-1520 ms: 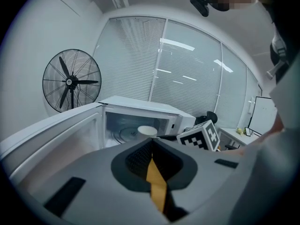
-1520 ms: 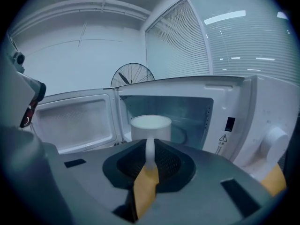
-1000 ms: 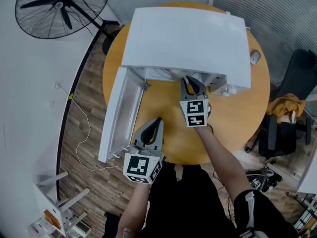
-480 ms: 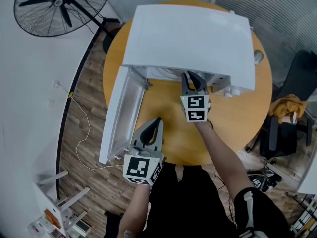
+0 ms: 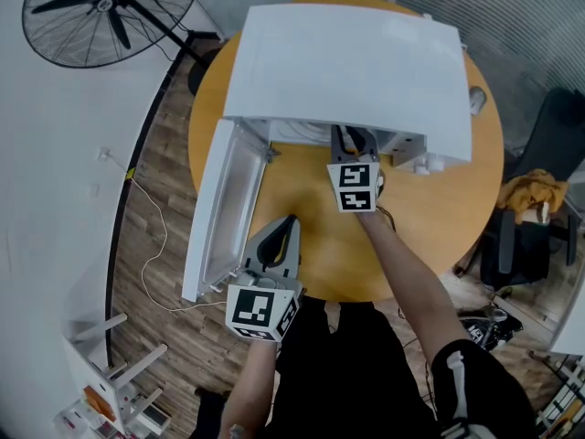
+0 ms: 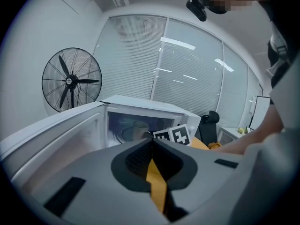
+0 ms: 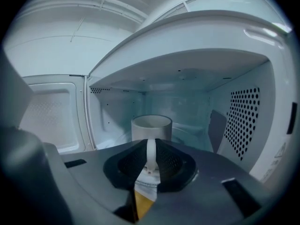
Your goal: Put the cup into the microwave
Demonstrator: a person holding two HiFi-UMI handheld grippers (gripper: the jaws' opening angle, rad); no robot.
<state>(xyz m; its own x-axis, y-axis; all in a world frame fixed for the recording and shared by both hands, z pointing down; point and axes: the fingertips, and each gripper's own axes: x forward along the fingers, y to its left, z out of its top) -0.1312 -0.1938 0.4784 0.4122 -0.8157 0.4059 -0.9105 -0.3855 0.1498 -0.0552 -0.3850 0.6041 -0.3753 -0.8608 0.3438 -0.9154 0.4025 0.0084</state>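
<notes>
right gripper (image 5: 351,154) has pushed on from a second ago, deeper under the top edge of the white box-shaped microwave (image 5: 347,62), and its jaws have just been closing, with the thin handle of the white cylindrical cup (image 7: 151,128) between them. nearest the person, the left gripper (image 5: 287,230) hangs over the near edge of the round orange-topped wooden table (image 5: 311,245), jaws pressed together with nothing in them, pointing at the open oven. just left of it the white microwave door (image 5: 224,208) is swung wide, out past the table's rim. further in, the right gripper's own view shows its pads pinching the cup's handle, the cup upright and already inside the cavity, roughly central, above the clear round turntable (image 7: 185,134); whether its base touches the glass i can't tell. perforated wall on the right, door standing off to the left. from the left gripper view the cup shows through the opening too. beyond the table, far left on the wood floor, a black pedestal fan (image 5: 110,12).
</notes>
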